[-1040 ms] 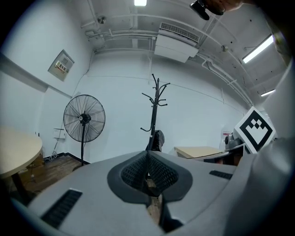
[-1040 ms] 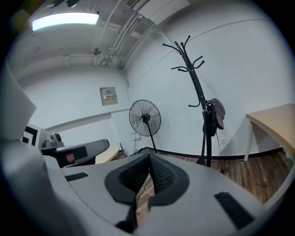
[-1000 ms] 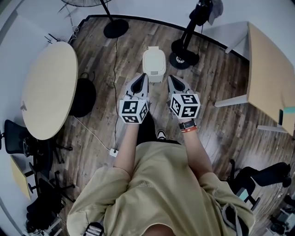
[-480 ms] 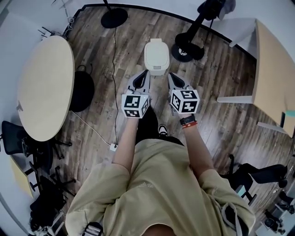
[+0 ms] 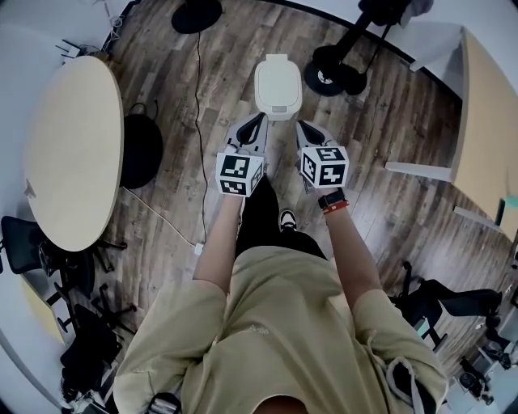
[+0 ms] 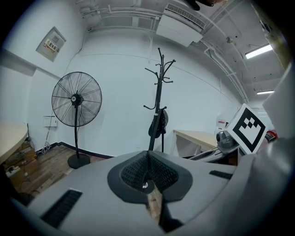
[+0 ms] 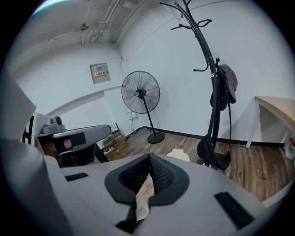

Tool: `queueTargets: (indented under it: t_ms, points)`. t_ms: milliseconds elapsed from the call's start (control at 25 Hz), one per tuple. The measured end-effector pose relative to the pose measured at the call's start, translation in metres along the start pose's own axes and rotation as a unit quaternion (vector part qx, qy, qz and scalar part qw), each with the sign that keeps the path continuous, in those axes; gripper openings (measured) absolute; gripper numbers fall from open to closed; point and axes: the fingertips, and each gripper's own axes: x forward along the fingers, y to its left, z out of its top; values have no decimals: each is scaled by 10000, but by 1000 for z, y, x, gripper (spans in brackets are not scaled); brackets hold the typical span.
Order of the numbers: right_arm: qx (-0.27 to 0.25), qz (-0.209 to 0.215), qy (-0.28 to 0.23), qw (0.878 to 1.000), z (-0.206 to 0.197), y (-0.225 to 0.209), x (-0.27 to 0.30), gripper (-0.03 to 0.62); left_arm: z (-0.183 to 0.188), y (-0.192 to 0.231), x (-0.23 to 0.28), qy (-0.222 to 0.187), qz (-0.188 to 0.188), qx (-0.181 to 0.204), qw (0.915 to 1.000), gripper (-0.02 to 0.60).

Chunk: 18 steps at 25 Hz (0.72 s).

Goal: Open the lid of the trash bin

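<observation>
Closer now to the trash bin (image 5: 278, 111), left gripper (image 5: 252, 124) and right gripper (image 5: 305, 128) hover beside it, fingers pressed together, empty; lid (image 5: 278, 79) shut, opening all ahead.

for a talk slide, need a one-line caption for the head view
Person holds the shut left tool and shut right tool before a closed white trash bin.

Floor: we see brown wood planks (image 5: 388, 194) across the middle of the frame.
Upper centre: the trash bin (image 5: 278, 86) stands on them, lid down.
Beside it: we find a coat stand's round base (image 5: 338, 78) just to the right and a fan base (image 5: 197, 14) at the top left.
Left: a black cable (image 5: 198, 89) and a round table's dark foot (image 5: 142, 162).
Lower corners: we see office chairs (image 5: 453, 303).
</observation>
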Motion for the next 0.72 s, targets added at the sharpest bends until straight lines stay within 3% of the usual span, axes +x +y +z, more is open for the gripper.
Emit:
queueTargets:
  t_ms: [440, 720]
  points:
    - [391, 61, 424, 9983, -30, -30, 83, 14, -49, 41, 62, 324, -114, -64, 9994, 23]
    - [350, 83, 600, 9976, -38, -39, 133, 14, -75, 66, 91, 488, -203, -126, 9985, 23]
